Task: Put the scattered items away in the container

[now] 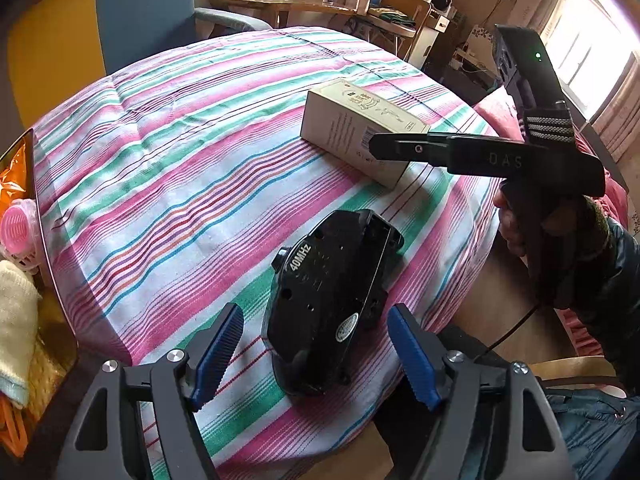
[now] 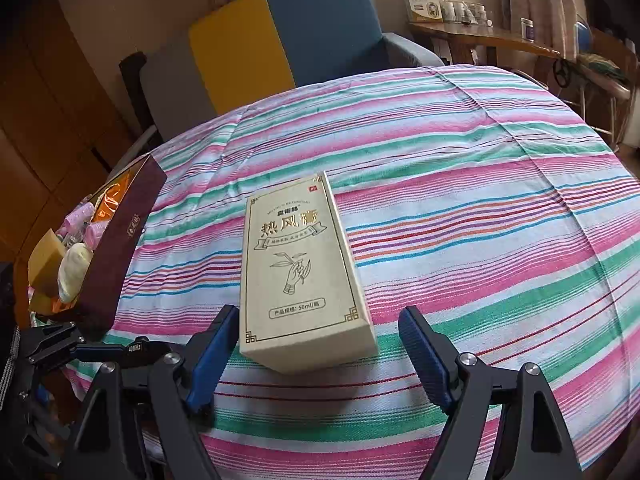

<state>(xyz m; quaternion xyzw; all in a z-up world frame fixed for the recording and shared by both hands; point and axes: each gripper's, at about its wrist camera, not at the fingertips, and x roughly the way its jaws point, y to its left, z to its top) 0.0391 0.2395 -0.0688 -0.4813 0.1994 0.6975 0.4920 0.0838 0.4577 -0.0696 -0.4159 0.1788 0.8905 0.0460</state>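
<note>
A black plastic toy-car chassis (image 1: 332, 304) marked 40MHz lies on the striped cloth between the open fingers of my left gripper (image 1: 316, 356), not gripped. A cream carton (image 2: 300, 276) with Chinese print lies flat on the cloth, its near end between the open fingers of my right gripper (image 2: 320, 356); it also shows in the left wrist view (image 1: 356, 132). The right gripper (image 1: 400, 148) reaches in from the right there. The container, a dark maroon box (image 2: 120, 256), stands at the table's left edge and holds pink rollers, a yellow cloth and orange items.
The table carries a pink, green and white striped cloth (image 2: 460, 208). A blue and yellow armchair (image 2: 280, 40) stands behind it. A wooden side table (image 2: 480, 36) with jars is at the back right. The container's wall (image 1: 36, 184) shows at the left edge.
</note>
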